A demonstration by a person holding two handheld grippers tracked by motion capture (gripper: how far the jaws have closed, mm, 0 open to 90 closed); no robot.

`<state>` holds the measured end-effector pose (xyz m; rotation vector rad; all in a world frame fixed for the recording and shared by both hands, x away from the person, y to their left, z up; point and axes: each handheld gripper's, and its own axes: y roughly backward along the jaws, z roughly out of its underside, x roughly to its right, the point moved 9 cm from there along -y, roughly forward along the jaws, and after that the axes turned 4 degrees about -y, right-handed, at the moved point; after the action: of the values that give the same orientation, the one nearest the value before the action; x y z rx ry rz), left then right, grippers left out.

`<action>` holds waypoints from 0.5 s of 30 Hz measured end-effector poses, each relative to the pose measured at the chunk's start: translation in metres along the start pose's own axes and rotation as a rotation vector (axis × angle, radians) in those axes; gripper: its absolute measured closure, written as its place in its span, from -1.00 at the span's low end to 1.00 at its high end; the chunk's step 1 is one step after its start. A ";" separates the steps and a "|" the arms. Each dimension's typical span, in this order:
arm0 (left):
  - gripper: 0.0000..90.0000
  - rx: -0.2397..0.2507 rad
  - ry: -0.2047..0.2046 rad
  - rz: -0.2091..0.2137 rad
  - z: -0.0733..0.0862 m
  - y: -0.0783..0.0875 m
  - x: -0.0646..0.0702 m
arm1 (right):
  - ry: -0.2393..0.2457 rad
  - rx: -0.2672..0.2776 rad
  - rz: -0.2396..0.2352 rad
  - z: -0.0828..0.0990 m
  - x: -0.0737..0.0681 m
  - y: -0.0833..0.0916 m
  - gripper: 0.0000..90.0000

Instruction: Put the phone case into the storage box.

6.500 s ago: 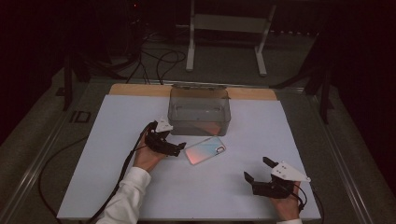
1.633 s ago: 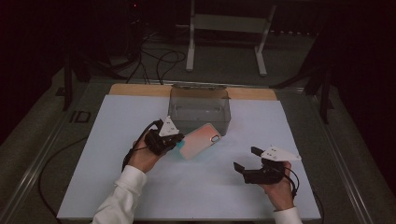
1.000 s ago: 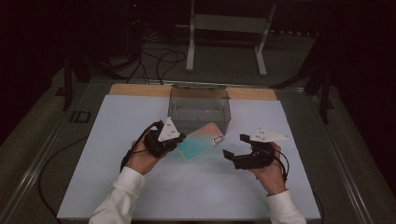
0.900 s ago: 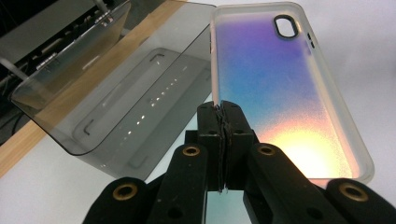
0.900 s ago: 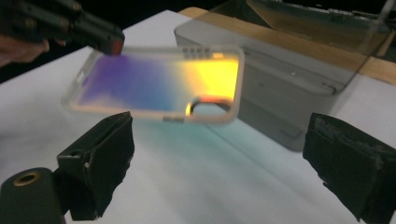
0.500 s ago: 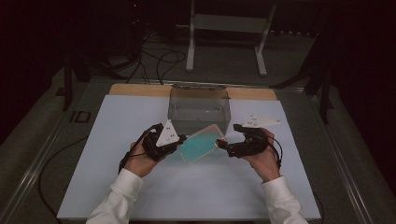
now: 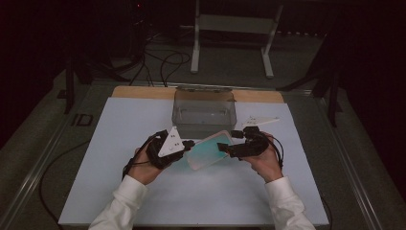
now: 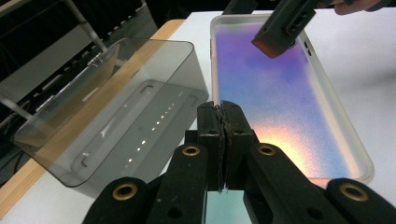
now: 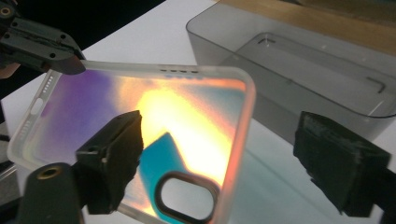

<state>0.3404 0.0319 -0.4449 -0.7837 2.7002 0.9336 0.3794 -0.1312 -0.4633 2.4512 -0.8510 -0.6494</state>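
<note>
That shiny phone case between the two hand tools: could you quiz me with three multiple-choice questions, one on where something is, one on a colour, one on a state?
1. Where does the clear box stand?
A. on the table beyond the phone case
B. on the floor
C. on top of the case

2. How does the phone case look?
A. plain black
B. iridescent, purple shading to orange and teal
C. solid red

3. How do the jaws of the left gripper stand?
A. wide open, clear of the case
B. closed on the case's edge
C. closed on the box's wall

Answers: 1 A, the high view shows it farther up the white table. 2 B, both gripper views show those hues. 3 B, the left gripper view shows the jaws pinched together on the rim.
</note>
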 end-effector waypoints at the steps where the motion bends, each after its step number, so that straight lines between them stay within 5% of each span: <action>1: 0.98 0.002 0.000 0.002 0.000 0.000 0.000 | 0.000 0.000 0.000 0.000 0.000 0.000 -0.58; 9: 0.98 0.026 -0.011 0.009 -0.002 -0.004 0.003 | -0.072 -0.026 -0.122 0.002 -0.007 0.000 -0.17; 15: 0.98 0.023 -0.012 0.008 0.000 -0.005 0.002 | -0.087 -0.046 -0.115 0.004 -0.006 0.001 -0.06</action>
<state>0.3412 0.0272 -0.4482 -0.7610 2.7004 0.9040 0.3728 -0.1292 -0.4646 2.4592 -0.7231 -0.8137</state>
